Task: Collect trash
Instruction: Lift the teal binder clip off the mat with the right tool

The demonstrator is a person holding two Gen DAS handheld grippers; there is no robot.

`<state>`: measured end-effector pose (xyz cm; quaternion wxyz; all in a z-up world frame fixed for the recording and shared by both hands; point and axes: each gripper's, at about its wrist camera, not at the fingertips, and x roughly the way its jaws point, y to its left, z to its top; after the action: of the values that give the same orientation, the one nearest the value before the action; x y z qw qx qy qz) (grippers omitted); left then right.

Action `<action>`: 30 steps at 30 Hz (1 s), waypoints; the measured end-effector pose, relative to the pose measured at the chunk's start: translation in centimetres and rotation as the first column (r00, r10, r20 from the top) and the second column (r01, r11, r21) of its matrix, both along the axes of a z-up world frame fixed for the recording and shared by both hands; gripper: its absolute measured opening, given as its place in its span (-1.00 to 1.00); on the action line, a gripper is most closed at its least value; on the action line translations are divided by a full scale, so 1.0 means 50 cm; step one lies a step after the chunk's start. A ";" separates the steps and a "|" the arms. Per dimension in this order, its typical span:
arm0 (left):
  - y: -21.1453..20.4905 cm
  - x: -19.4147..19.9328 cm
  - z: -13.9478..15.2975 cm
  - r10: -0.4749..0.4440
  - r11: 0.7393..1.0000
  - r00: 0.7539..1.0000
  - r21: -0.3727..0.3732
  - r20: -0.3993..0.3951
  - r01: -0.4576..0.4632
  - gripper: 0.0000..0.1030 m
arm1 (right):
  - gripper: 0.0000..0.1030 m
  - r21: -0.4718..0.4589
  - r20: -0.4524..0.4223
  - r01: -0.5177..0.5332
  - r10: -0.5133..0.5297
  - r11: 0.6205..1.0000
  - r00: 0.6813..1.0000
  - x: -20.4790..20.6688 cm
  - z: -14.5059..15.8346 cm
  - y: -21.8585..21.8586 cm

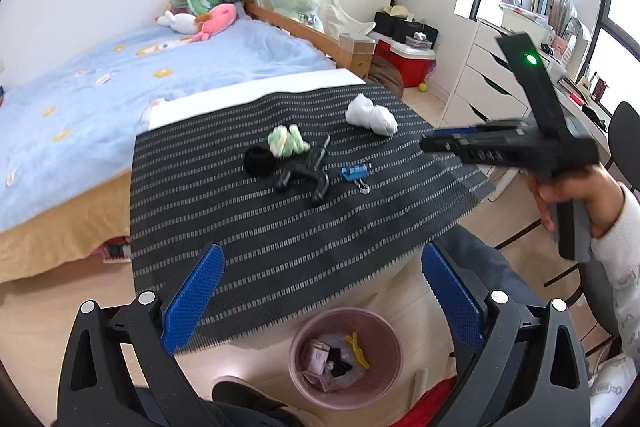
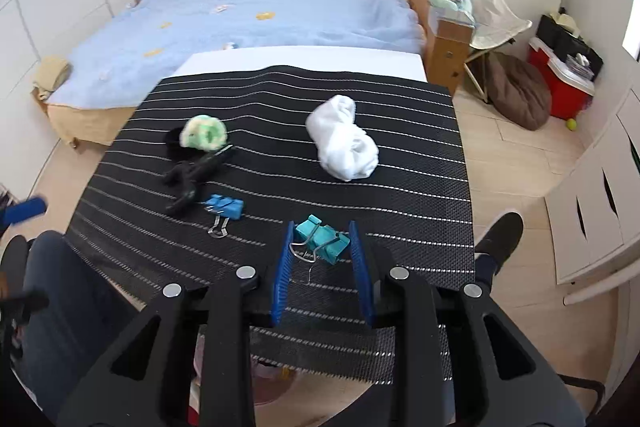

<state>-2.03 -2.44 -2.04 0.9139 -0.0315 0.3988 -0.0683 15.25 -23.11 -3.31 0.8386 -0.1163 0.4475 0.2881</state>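
Bedroom clutter frames a desk (image 2: 420,187) under a black striped woven mat. At lower centre of the right wrist view, the right gripper (image 2: 322,259) has its fingers narrowed onto a teal metal binder clip (image 2: 322,237), its long axis crosswise between them. The left gripper (image 1: 316,303) stands wide and empty at bottom centre, directly above the pink round plastic bin (image 1: 300,347), which lies below the desk's near edge.

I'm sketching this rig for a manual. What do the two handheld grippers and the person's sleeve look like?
Both the left gripper and the right gripper have black angular plastic frames with silver round pivot pins and blue textured finger pads. Seen from the left wrist, the right unit carries a black upright bar with a green light. The sleeve is white, faintly patterned.
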 end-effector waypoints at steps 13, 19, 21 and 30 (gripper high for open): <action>0.013 0.144 0.035 -0.011 1.000 0.999 0.009 -0.051 0.011 0.85 | -0.45 0.029 -0.016 -0.027 0.027 0.999 0.999 -0.016 0.005 -0.008; 0.014 0.229 0.025 -0.009 1.000 0.993 0.028 -0.118 0.013 0.85 | -0.45 0.037 -0.014 -0.024 0.024 0.999 1.000 -0.015 0.008 -0.013; 0.015 0.255 0.019 -0.006 0.999 0.990 0.033 -0.140 0.010 0.85 | -0.45 0.037 -0.014 -0.022 0.023 0.999 1.000 -0.015 0.008 -0.016; 0.038 0.362 -0.029 0.048 0.999 0.955 0.015 -0.291 -0.045 0.84 | -0.45 0.040 -0.019 -0.008 0.009 0.999 1.000 -0.015 0.009 -0.027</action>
<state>16.05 -0.53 -3.51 0.8466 -0.0468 0.5287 -0.0399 14.52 -24.47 -2.87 0.8351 -0.0988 0.4492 0.3017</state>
